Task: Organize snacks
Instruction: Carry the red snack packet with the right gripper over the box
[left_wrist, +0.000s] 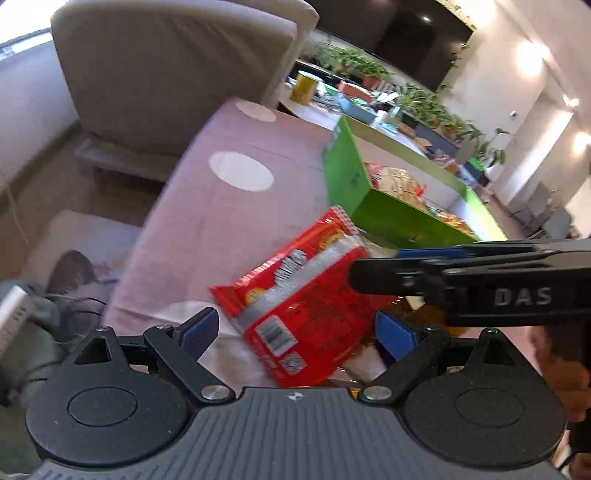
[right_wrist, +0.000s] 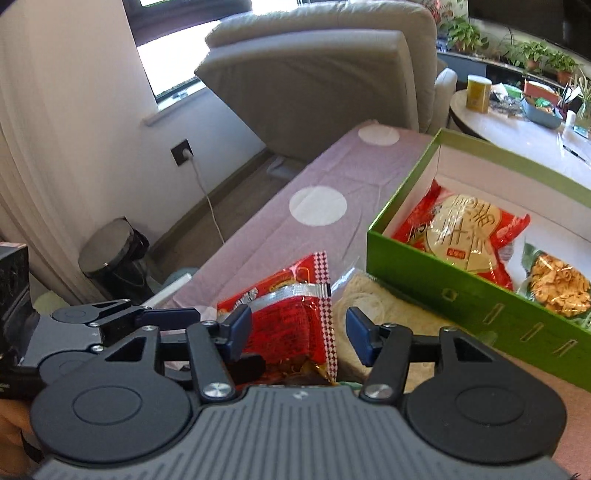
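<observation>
**Both grippers closing in on the red snack packet, green box waiting alongside**

Your left gripper (left_wrist: 295, 332) has its jaws wide apart, with the red snack packet (left_wrist: 303, 295) lying between them on the pink spotted tabletop (left_wrist: 221, 221), not yet pinched. Your right gripper (right_wrist: 299, 332) has its jaws apart too, straddling the packet's crimped end without pressing it. Take the packet near a sealed edge, squeeze gently (the contents look crushable), and lift it over the near wall of the green box (right_wrist: 461, 295), which already holds other snacks. Motion blur softens the left view, and the gripper bodies hide the packet's near end and whatever lies beneath it.
</observation>
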